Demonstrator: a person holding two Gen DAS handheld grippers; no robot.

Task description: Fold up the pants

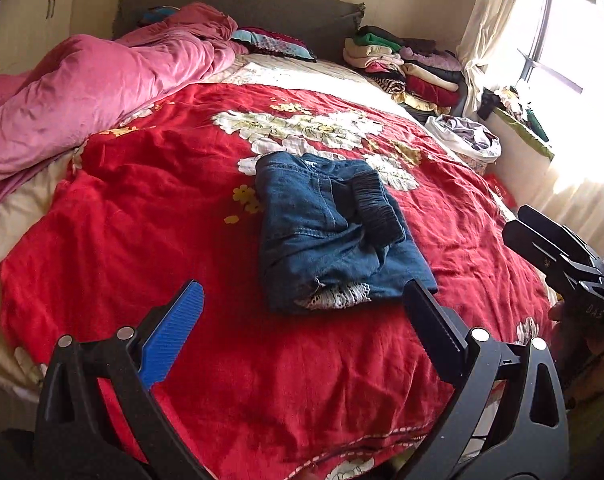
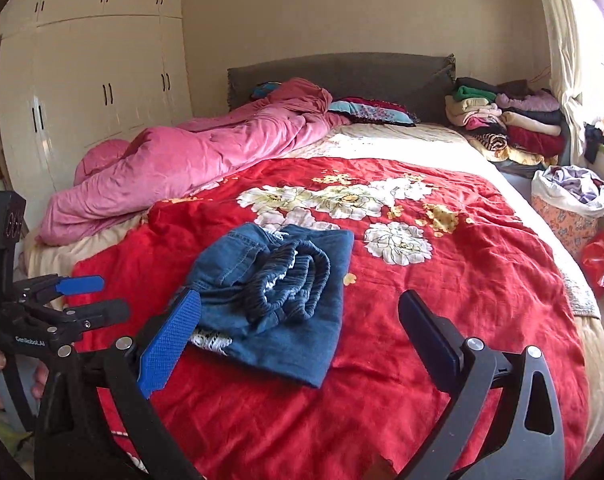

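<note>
Looking fwd along both sets of jaws, you've got the pants (image 1: 334, 228) dead ahead, lying as a compact folded denim bundle on the red floral blanket (image 1: 181, 184), mid-bed. Long axis runs away from you toward the headboard (image 2: 342, 76); elastic waistband (image 2: 289, 284) sits bunched on top, lace trim at the near edge. Left gripper (image 1: 302, 320): jaws spread wide, empty, near edge of the bundle just beyond the tips. Right gripper (image 2: 297, 328): jaws also spread, empty, bundle ahead and slightly left. Left looks marginally closer, I'd say. Pink duvet (image 2: 189, 160) bunched far left, folded clothes stack (image 2: 510, 124) by the window, wardrobe (image 2: 97, 80) behind.
</note>
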